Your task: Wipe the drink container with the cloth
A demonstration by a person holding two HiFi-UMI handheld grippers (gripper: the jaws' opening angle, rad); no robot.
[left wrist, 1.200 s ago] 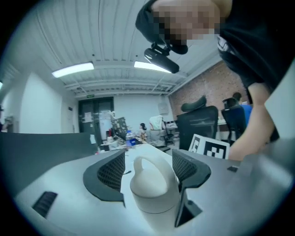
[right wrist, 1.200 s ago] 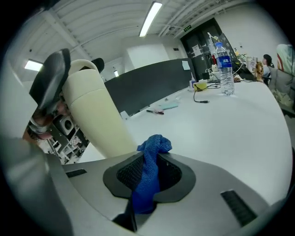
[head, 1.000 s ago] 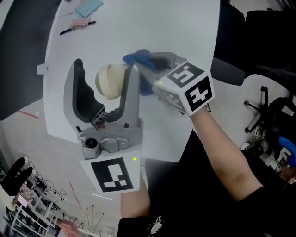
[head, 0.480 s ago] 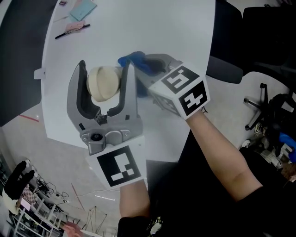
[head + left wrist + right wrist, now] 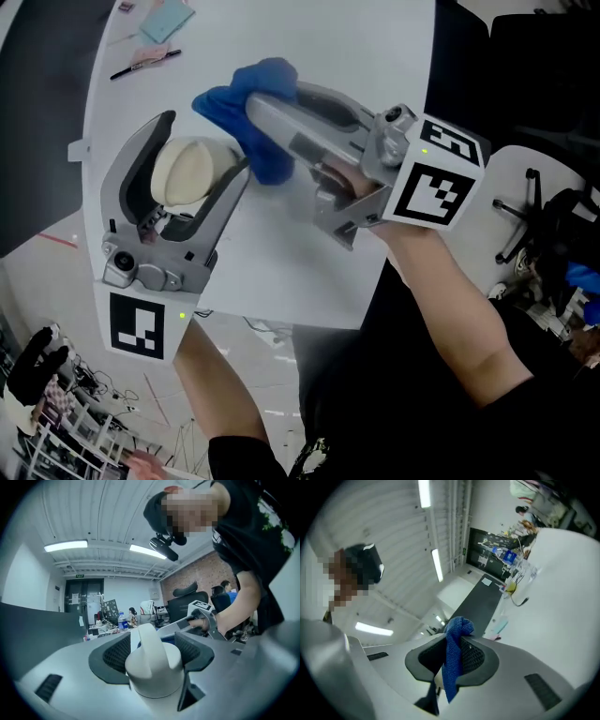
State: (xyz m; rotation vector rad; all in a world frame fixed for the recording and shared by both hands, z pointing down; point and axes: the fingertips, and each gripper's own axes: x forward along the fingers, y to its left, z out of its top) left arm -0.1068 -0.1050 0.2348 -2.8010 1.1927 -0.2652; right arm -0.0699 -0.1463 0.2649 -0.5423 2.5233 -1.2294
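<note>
The left gripper (image 5: pixel 202 145) has its jaws closed round the cream drink container (image 5: pixel 183 173) and holds it up off the white tabletop (image 5: pixel 319 47), at the lower left of the head view. The right gripper (image 5: pixel 267 117) points in from 3 o'clock. Its jaws are pinched narrow on the blue cloth (image 5: pixel 239 98), which bunches out past the tips.

The cloth sits at about 2 o'clock from the container, right against the left gripper's nearer jaw. By my reading the right gripper is the one to make the wiping stroke, toward 8 o'clock.

The container's long axis seems to point up toward the head camera, so only a rounded end shows and its length is foreshortened. In the left gripper view its capped end with a loop handle (image 5: pixel 149 641) fills the gap between the jaws, with a sliver of blue behind it. I cannot tell whether cloth and container actually touch, because the jaw covers that spot.
</note>
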